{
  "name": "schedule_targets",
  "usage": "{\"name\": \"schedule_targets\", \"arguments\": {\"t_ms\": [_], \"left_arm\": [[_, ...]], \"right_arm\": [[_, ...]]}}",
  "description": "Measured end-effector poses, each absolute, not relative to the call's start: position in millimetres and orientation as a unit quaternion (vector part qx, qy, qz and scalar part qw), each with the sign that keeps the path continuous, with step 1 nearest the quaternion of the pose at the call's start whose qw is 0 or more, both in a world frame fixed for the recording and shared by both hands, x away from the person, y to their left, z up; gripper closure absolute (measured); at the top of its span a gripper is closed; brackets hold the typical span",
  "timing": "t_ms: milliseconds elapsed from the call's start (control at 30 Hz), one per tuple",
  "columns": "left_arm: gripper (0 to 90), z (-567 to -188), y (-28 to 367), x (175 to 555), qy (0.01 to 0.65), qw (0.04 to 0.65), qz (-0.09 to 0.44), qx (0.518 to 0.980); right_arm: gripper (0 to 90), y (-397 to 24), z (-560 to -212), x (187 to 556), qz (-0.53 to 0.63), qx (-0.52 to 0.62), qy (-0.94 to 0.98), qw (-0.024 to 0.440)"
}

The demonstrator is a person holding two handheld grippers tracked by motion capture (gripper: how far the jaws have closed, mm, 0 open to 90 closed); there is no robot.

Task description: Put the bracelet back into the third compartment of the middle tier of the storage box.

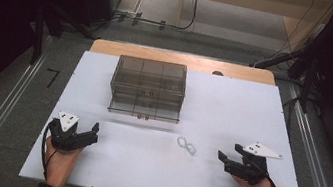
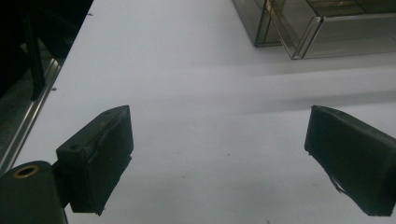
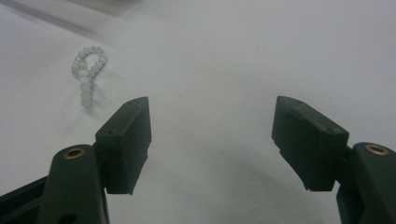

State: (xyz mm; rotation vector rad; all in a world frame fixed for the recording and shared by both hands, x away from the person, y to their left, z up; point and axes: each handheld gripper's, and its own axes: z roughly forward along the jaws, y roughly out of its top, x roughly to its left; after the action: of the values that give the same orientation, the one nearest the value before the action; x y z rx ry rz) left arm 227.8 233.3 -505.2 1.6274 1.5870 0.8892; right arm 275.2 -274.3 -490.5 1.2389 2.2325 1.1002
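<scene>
both grippers, left (image 1: 93, 131) and right (image 1: 226, 152), jaws wide and empty, bead string (image 1: 186, 145) on the table (image 1: 233, 109) between them, closer to right

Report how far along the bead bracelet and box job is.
Done: nothing visibly; the bead bracelet lies loose on the white table, apart from the clear box. In hand: left gripper and right gripper rest open and empty, the right nearer the bracelet. Left: probably picking it up and boxing it.

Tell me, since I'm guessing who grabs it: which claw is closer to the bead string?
The right claw: the bead string lies on the table just ahead of it, while the left claw sits farther off.
</scene>
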Motion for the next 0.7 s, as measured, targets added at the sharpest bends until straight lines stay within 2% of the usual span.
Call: {"name": "schedule_targets", "arguments": {"t_ms": [700], "left_arm": [[8.1,-505,233,228,0.611,0.343,0.342,0.627]], "right_arm": [[27.3,-256,-491,277,0.393,0.421,0.799,0.174]]}}
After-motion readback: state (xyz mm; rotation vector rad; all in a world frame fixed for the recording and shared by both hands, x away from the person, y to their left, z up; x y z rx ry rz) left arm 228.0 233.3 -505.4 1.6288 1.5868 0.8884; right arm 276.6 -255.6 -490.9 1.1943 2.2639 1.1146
